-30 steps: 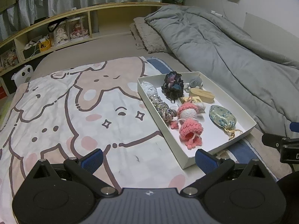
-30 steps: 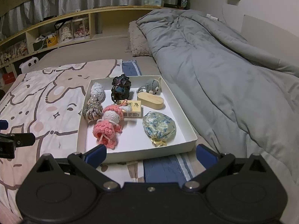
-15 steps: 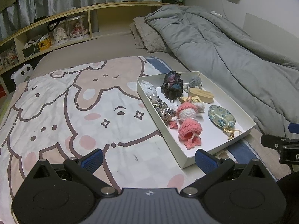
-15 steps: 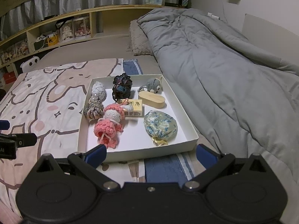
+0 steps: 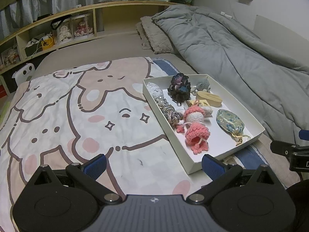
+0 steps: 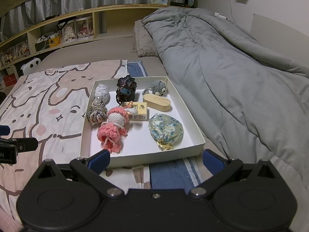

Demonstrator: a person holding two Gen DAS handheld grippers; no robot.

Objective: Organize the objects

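A white shallow box (image 6: pixel 199 141) (image 5: pixel 190 165) lies on the bed. It holds a pink crochet doll (image 6: pixel 114 127) (image 5: pixel 196 129), a floral pouch (image 6: pixel 166 130) (image 5: pixel 229 122), a yellow carton (image 6: pixel 138 112), a wooden oval case (image 6: pixel 157 102) (image 5: pixel 208 98), a grey crochet mouse (image 6: pixel 158 88), a dark scrunchie (image 6: pixel 125 90) (image 5: pixel 178 89), a striped cord bundle (image 6: pixel 97 112) and a pale cloth roll (image 6: pixel 102 94). My right gripper (image 6: pixel 156 159) is open and empty just in front of the box. My left gripper (image 5: pixel 154 163) is open and empty at the box's near left corner.
A cartoon-print blanket (image 5: pixel 77 116) covers the bed left of the box. A rumpled grey duvet (image 6: pixel 231 73) lies to the right. A pillow (image 6: pixel 143 40) and a wooden headboard shelf (image 6: pixel 77 25) with figurines are behind.
The right gripper has drawn slightly closer to the box. The left gripper has barely moved. The objects have stayed in place.
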